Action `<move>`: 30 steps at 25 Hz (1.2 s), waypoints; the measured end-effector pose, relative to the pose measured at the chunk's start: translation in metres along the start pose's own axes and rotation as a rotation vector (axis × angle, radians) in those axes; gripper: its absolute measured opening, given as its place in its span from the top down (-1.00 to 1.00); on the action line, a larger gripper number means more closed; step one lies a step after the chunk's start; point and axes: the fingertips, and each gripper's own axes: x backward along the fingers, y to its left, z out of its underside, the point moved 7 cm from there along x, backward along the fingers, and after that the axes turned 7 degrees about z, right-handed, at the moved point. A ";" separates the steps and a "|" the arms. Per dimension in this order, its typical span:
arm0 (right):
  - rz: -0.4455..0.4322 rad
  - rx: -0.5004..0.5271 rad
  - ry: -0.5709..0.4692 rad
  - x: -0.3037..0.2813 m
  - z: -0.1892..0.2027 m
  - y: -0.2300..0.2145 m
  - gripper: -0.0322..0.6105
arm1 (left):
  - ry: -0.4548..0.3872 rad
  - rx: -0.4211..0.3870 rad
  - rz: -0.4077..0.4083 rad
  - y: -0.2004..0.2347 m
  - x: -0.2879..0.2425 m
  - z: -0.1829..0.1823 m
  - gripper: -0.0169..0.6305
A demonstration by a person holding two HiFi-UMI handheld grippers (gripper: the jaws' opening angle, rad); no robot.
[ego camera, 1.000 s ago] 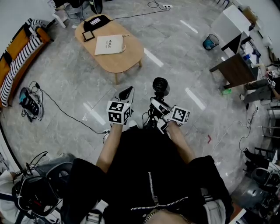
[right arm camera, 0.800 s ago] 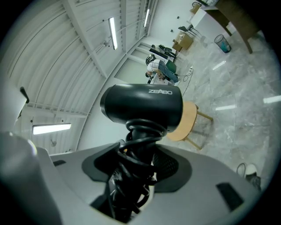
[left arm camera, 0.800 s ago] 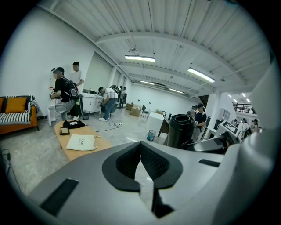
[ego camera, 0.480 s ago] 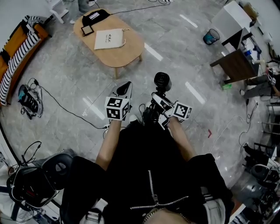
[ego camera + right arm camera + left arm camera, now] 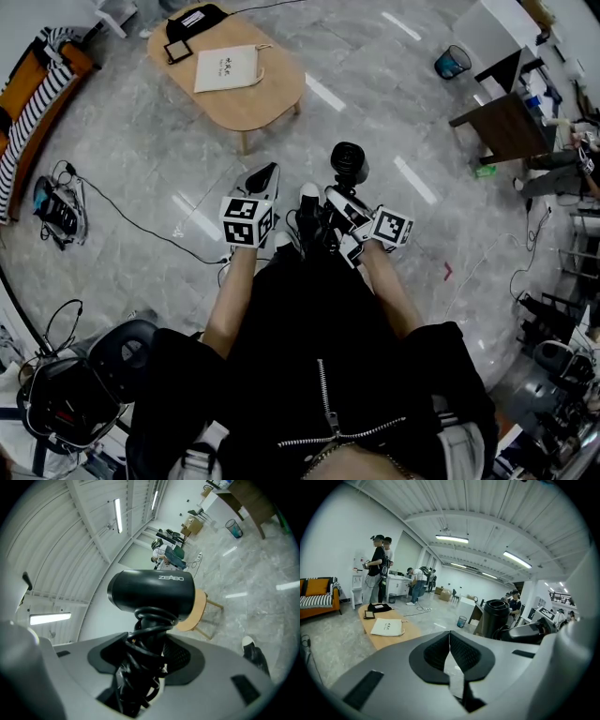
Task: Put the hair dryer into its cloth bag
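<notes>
Right gripper (image 5: 149, 641) clamping black hair dryer (image 5: 152, 595), left gripper (image 5: 449, 641) closed empty, cloth bag (image 5: 228, 68) on wooden table (image 5: 261, 105), grey tiled floor (image 5: 122, 169)

The hair dryer (image 5: 152, 595) carries the brand "ZEABO" in pale letters along its black barrel, mid-frame in the right gripper view. The cloth bag (image 5: 228, 68) on the desk (image 5: 270, 97), upper left of the head view, bears dark print too small to read.
</notes>
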 end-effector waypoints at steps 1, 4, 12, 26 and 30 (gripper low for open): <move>-0.006 0.005 0.001 -0.005 -0.002 0.000 0.17 | 0.003 0.001 0.002 0.004 -0.003 0.000 0.90; -0.033 0.020 0.002 -0.020 -0.009 0.001 0.17 | 0.013 0.001 0.004 0.013 -0.009 -0.002 0.90; -0.018 0.001 0.034 -0.063 -0.034 -0.008 0.17 | 0.037 0.004 -0.001 0.045 -0.035 -0.015 0.90; -0.042 0.018 0.126 -0.119 -0.111 -0.016 0.17 | 0.040 0.027 -0.068 0.076 -0.093 -0.063 0.90; -0.056 0.035 0.155 -0.135 -0.138 -0.022 0.17 | 0.043 0.032 -0.092 0.081 -0.113 -0.077 0.90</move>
